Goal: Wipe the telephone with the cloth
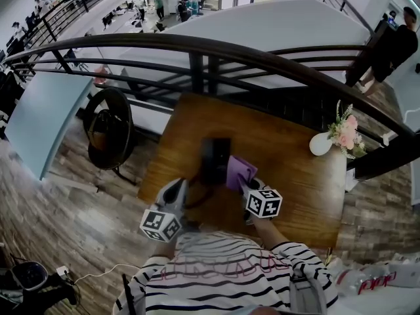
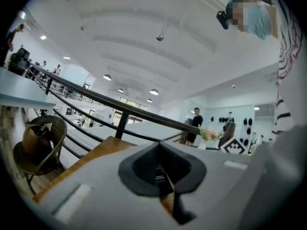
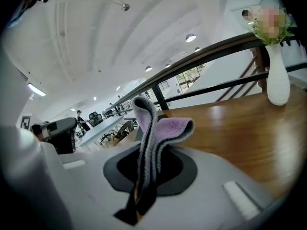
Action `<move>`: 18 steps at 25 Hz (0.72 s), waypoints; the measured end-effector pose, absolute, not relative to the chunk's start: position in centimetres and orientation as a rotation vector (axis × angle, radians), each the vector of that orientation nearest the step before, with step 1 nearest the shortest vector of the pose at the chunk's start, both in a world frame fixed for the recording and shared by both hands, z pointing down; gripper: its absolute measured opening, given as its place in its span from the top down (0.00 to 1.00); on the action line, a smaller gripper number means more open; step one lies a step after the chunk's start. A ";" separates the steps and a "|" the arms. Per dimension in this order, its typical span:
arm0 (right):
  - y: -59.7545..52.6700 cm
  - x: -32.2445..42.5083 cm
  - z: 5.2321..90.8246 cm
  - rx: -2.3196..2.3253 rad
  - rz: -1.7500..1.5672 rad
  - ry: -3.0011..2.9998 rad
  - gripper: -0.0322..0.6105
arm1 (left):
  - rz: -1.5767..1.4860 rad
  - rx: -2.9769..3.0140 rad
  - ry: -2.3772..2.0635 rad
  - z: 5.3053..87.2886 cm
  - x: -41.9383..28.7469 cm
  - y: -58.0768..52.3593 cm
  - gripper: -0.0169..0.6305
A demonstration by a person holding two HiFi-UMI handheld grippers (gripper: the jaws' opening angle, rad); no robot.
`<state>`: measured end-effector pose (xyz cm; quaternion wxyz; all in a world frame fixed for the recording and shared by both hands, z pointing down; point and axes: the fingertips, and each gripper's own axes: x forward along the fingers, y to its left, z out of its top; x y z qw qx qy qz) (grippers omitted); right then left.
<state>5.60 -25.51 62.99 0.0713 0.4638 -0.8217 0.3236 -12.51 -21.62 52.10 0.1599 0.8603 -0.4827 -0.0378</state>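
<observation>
Item, nearest: the person's striped shirt (image 1: pixel 223 277), with both sleeves reaching forward to the tools. Item: left gripper (image 1: pixel 180 188), jaws drawn together to a thin slit. Its own view shows nothing gripped, only a sliver of wooden table (image 1: pixel 295 176) through the slit. Item: right gripper (image 1: pixel 244 186), clamped on a fold of the purple-and-grey cloth (image 1: pixel 239 171), whose loose end stands up and flops forward past the fingertips. Item: telephone (image 1: pixel 215 157), a dark, blurred block on the table just ahead of both grippers, to the right of the left one and to the left of the right one. The cloth lies against or just beside the telephone's near-right edge; actual contact cannot be told. Item: a dark curved line (image 1: pixel 197 199), probably the cord, runs from the telephone back towards the left gripper. Item: white vase (image 1: pixel 321 144) of pink flowers, well ahead and right of the right gripper, near the black railing (image 1: pixel 197 44). Hazards, as judged: the cloth is pinched by one narrow fold and may pull free if dragged hard across the set. The telephone, with nothing holding it, may slide on the smooth wood or shed its handset under a sideways stroke. The cord may catch on the left gripper. A wide rightward sweep could reach the vase, though that looks unlikely.
</observation>
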 end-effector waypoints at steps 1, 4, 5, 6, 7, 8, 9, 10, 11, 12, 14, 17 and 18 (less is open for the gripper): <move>-25.5 5.6 62.4 1.394 0.976 -2.490 0.89 | -0.109 2.458 -1.381 52.1 -12.4 -21.6 0.97; -25.1 5.5 60.5 1.388 0.977 -2.552 0.89 | -0.109 2.456 -1.389 52.2 -12.2 -21.3 0.97; -24.9 5.5 59.8 1.381 0.979 -2.574 0.89 | -0.110 2.456 -1.391 52.2 -12.2 -21.2 0.97; -24.7 5.4 59.2 1.372 0.983 -2.595 0.89 | -0.110 2.456 -1.392 52.2 -12.1 -21.0 0.97; -24.4 5.5 58.7 1.364 0.987 -2.614 0.89 | -0.109 2.456 -1.393 52.2 -12.0 -20.9 0.97; -24.1 5.6 58.2 1.359 0.990 -2.631 0.89 | -0.107 2.457 -1.394 52.1 -11.9 -20.7 0.97; -23.8 5.7 57.7 1.356 0.992 -2.645 0.89 | -0.107 2.457 -1.394 52.1 -11.7 -20.5 0.97; -23.5 5.8 57.3 1.354 0.993 -2.659 0.89 | -0.106 2.457 -1.395 52.1 -11.6 -20.3 0.97; -23.1 5.9 56.9 1.351 0.994 -2.673 0.89 | -0.106 2.458 -1.396 52.1 -11.5 -20.1 0.97; -22.8 5.9 56.5 1.348 0.996 -2.685 0.89 | -0.105 2.458 -1.396 52.1 -11.4 -19.9 0.97; -22.2 5.9 55.9 1.340 1.000 -2.706 0.89 | -0.106 2.458 -1.397 52.1 -11.2 -19.6 0.97; -21.1 6.3 55.3 1.328 1.004 -2.728 0.89 | -0.105 2.460 -1.396 52.1 -10.7 -19.0 0.97; -20.8 6.5 55.1 1.326 1.005 -2.733 0.89 | -0.105 2.461 -1.396 52.1 -10.5 -18.7 0.97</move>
